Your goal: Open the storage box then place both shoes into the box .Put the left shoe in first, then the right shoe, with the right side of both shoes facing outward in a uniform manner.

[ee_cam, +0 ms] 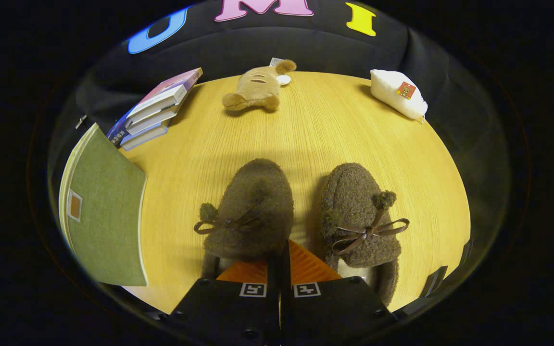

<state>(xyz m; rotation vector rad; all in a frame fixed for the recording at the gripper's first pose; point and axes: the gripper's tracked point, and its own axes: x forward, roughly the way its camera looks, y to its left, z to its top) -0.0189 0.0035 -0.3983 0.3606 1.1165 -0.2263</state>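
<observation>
Gripper view: the claw [279, 262] has its fingers pressed together with nothing between them, poised over the heel ends of two fuzzy brown shoes at the near edge of the tabletop [325, 129]. The left shoe [253, 211] and right shoe [358, 216] lie side by side, toes pointing to the far edge. The green storage box [106, 216] sits at the left edge, its lid apparently still down. Risk: going for a shoe before opening the box, or snagging a loose bow lace. A book stack [154, 110] crowds the box's far side.
</observation>
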